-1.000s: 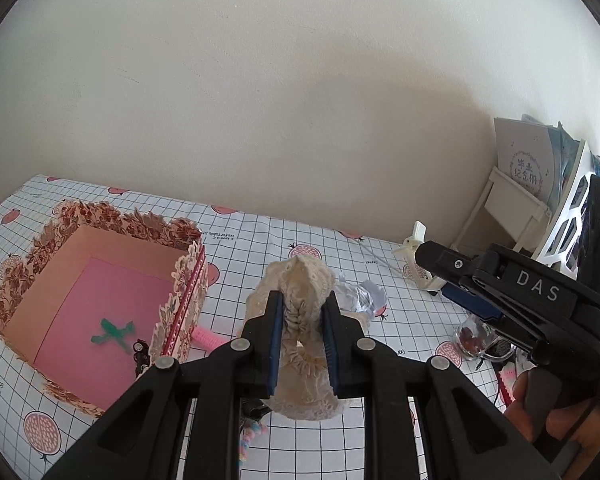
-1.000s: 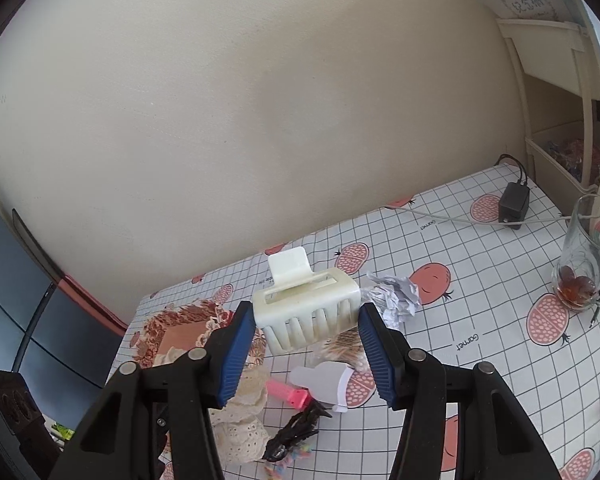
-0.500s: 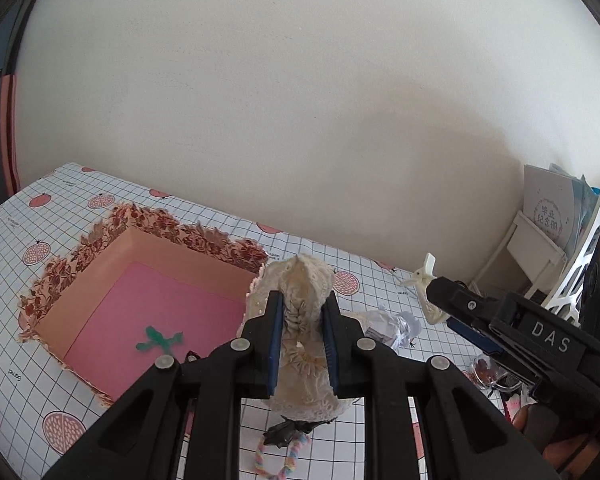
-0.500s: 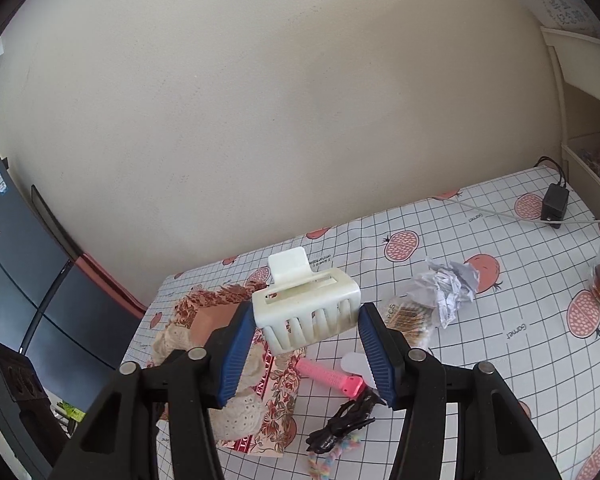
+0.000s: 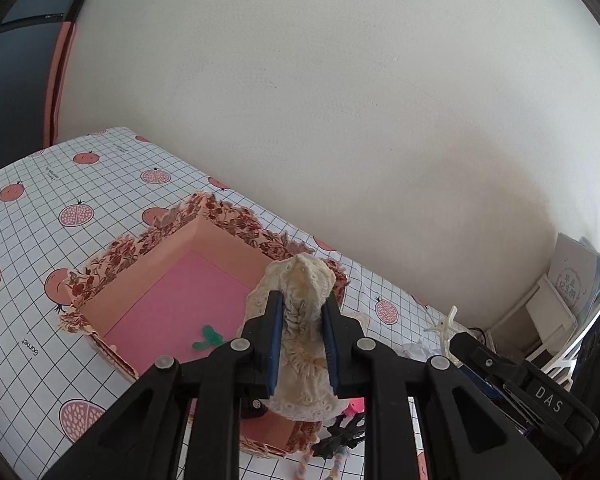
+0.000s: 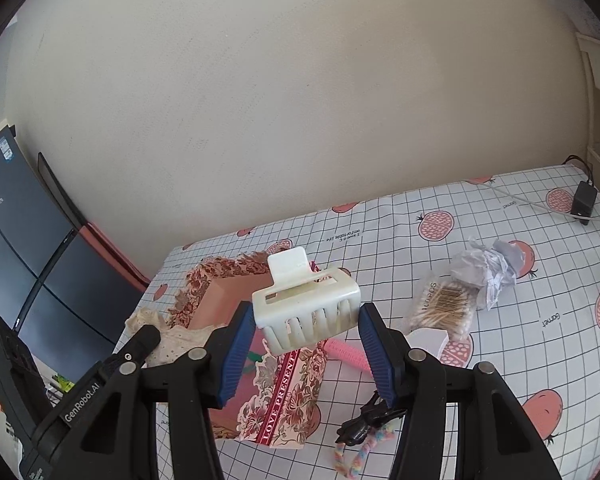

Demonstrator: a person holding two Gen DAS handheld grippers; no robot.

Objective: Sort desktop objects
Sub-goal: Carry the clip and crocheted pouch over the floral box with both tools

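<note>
The left gripper point(image 5: 300, 344) is clamped on the lace scrunchie point(image 5: 300, 320), now carried over the pink box point(image 5: 172, 304) at lower centre. The right gripper point(image 6: 306, 350) holds the white hair claw point(image 6: 308, 312), brought above the same box; release is judged next.

"LOVE PRESENT" on gift box point(image 6: 279, 396) side; "GenRobot.AI" on left hand-held gripper point(image 6: 82, 400); "DAS" on right hand-held gripper point(image 5: 548, 398); "Garnet" on tablecloth point(image 6: 553, 320).

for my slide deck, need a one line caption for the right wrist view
Right tool carries a white hair claw above the floral gift box.
</note>
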